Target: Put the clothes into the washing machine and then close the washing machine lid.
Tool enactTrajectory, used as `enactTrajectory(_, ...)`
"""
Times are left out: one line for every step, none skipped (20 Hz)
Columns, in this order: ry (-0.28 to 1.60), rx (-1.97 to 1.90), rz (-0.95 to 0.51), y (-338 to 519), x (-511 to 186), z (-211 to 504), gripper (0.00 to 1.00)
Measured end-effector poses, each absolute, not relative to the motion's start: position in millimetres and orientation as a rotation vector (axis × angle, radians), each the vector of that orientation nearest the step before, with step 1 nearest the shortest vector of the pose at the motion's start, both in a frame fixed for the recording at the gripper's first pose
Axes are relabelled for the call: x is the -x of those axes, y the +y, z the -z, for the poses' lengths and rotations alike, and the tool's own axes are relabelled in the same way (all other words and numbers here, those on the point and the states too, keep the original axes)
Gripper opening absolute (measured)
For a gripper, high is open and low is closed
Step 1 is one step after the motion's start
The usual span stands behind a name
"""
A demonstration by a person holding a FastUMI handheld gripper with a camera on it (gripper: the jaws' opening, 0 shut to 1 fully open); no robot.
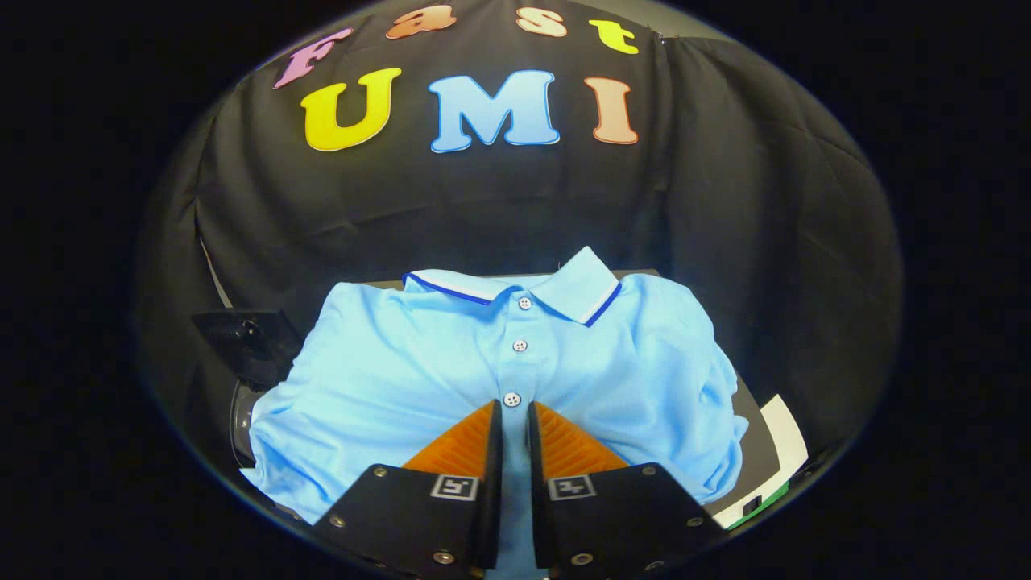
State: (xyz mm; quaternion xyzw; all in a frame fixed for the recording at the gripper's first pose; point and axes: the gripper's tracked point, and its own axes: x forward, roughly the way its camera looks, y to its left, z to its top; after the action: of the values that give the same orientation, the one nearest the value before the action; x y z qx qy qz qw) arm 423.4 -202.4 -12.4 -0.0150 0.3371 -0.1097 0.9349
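A light blue polo shirt [403, 379] with a white and dark blue trimmed collar and three white buttons lies spread just ahead of my fingers and under them. My gripper [514, 409] stands at the button strip just below the lowest button. Its fingers are drawn close together, with a narrow fold of the blue cloth pinched between them. The shirt hides most of what lies under it. At its left edge a dark, rounded part [240, 419] of a machine peeks out, with a dark flap [246, 342] raised above it.
A dark surface [753, 419] shows past the shirt's right sleeve, and a white and green edged object [777, 463] lies beside it. The black cloth wall [725, 201] hangs close behind the shirt.
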Motion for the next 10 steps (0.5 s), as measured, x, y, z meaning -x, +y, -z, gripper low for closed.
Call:
enactTrajectory(0.688, 0.032, 0.219, -202.0, -423.0, 11.2, 0.14)
enactTrajectory(0.691, 0.038, 0.219, -201.8, -420.3, 10.5, 0.07)
enactTrajectory(0.697, 0.048, 0.225, -202.2, -421.2, 9.5, 0.04)
enactTrajectory(0.702, 0.053, 0.236, -202.2, -420.3, 10.3, 0.02)
enactTrajectory(0.708, 0.055, 0.248, -202.5, -419.5, 9.4, 0.01)
enactTrajectory(0.71, 0.057, 0.254, -202.2, -419.7, 8.3, 0.01)
enactTrajectory(0.708, 0.057, 0.255, -202.0, -421.0, 6.6, 0.01)
enactTrajectory(0.703, 0.061, 0.252, -201.9, -420.6, 6.3, 0.01)
enactTrajectory(0.695, 0.063, 0.248, -201.7, -421.4, 4.2, 0.01)
enactTrajectory(0.682, 0.066, 0.251, -201.6, -421.5, 2.1, 0.01)
